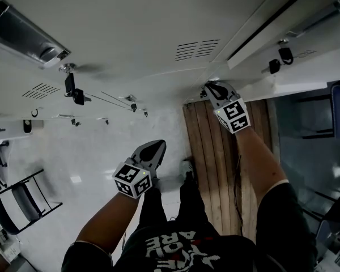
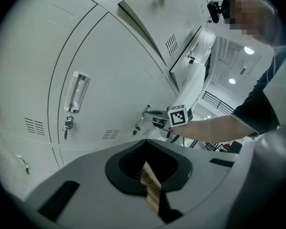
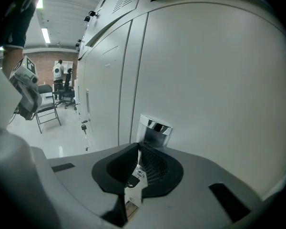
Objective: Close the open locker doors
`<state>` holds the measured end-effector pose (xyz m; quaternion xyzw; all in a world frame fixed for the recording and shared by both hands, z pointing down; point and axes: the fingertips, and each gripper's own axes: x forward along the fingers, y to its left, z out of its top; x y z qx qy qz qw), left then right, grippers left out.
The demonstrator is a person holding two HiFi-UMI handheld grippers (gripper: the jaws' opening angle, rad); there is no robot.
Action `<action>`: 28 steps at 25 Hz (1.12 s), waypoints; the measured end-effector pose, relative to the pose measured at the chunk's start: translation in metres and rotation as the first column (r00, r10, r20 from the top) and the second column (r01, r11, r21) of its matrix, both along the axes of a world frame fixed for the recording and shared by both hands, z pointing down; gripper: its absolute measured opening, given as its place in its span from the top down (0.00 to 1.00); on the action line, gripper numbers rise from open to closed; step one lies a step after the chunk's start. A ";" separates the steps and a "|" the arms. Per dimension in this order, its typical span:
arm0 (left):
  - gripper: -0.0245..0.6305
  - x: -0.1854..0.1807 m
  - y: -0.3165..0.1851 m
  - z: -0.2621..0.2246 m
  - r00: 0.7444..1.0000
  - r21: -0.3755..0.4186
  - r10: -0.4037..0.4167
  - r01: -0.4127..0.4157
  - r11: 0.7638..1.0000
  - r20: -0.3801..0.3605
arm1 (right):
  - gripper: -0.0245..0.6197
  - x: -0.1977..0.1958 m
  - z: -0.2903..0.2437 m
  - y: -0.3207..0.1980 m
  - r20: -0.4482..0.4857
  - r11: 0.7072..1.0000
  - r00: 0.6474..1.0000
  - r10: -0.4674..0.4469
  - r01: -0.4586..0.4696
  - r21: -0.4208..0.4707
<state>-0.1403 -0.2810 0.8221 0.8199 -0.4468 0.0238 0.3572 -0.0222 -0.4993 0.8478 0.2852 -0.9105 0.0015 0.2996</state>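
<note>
Grey door (image 3: pixel 214 80) could bounce back if the right gripper (image 3: pixel 137 161), closed and empty like the left gripper (image 2: pixel 148 171), shoves hard.

One word comes through on the black shirt (image 1: pixel 170 248): "ARE", in pale block letters, upside down in the head view. Below it runs a second, bigger line of lettering, but the folds and the frame edge cut it up, and I can't read it. The left cube (image 1: pixel 132 179) on the left gripper (image 1: pixel 157 145) and the right cube (image 1: pixel 233 115) on the right gripper (image 1: pixel 212 87) carry only black-and-white square markers, patterns rather than letters or numbers.
</note>
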 end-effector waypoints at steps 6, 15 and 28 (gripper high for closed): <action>0.96 -0.002 0.006 0.000 1.000 -0.008 -0.004 0.004 1.000 0.009 | 0.88 0.006 0.003 -0.002 0.071 0.994 0.993 0.090 -0.085 -0.075; 0.96 0.003 0.009 -0.007 1.000 -0.001 -0.005 0.005 1.000 0.009 | 0.88 0.024 0.012 -0.004 -0.014 0.976 0.983 0.182 -0.183 -0.117; 0.96 0.009 0.009 -0.047 1.000 0.047 -0.013 0.012 0.999 0.027 | 0.88 0.041 -0.027 0.044 0.021 0.975 0.984 0.179 -0.174 -0.137</action>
